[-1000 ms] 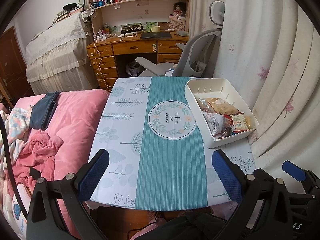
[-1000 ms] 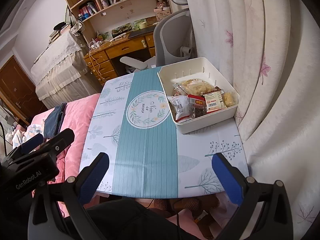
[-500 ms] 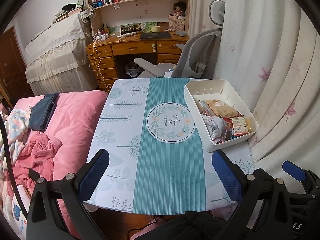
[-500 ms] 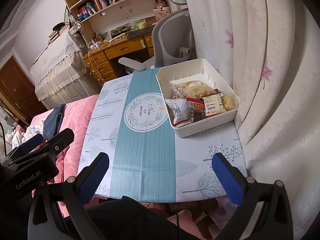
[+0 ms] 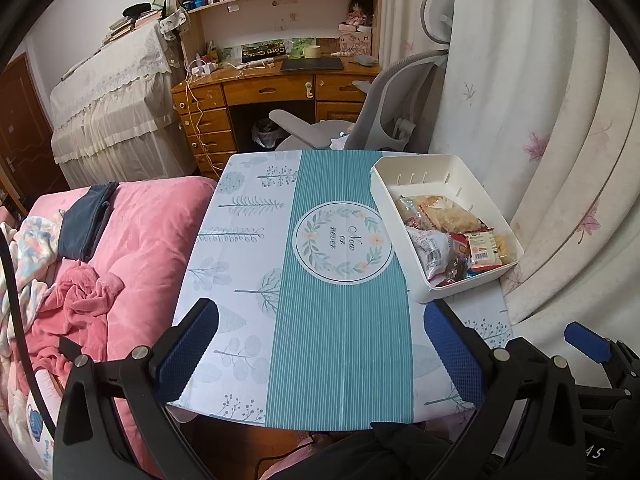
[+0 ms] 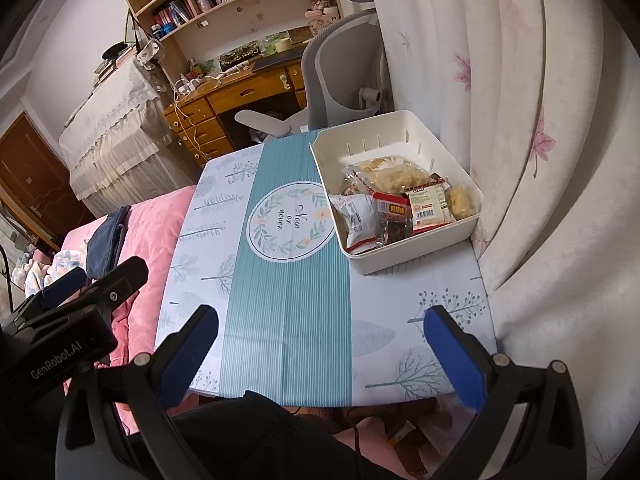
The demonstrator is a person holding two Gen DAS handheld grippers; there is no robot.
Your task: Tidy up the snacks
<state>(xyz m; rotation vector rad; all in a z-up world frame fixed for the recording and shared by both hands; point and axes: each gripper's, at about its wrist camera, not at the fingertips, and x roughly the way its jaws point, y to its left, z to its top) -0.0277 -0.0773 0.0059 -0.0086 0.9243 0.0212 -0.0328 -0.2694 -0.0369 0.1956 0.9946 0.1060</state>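
Snacks (image 6: 390,204) are seen gathered in one white plastic bin (image 6: 416,250), which is set on the table (image 6: 288,312) at the right of centre in the right wrist view, close beside the curtain (image 6: 520,160). About five or six packets can be counted, though the pile overlaps and an exact count cannot be given. One white wrapper (image 6: 357,218) with a barcode is laid at the near left of the bin, one red-labelled packet (image 6: 394,212) with dark contents beside it, one pale green packet (image 6: 426,208) with a barcode to the right of that, one yellowish piece (image 6: 460,202) at the right wall, and one clear bag (image 6: 394,174) of pale crumbly food behind them. The far part of the bin is left bare.

In the left wrist view the same bin (image 5: 448,292) is found at the right of centre, on a tablecloth (image 5: 340,320) marked by one teal stripe and one round wreath emblem (image 5: 343,241).

Two grippers are counted. The left gripper (image 5: 320,354) is held wide open over the near table edge, nothing between its blue pads (image 5: 188,350). The right gripper (image 6: 322,356) is likewise spread wide and empty, its pads (image 6: 454,360) well apart from the bin.

One grey chair (image 5: 384,120), one wooden desk (image 5: 272,92) and one pink bed (image 5: 132,248) are seen beyond and beside the table.
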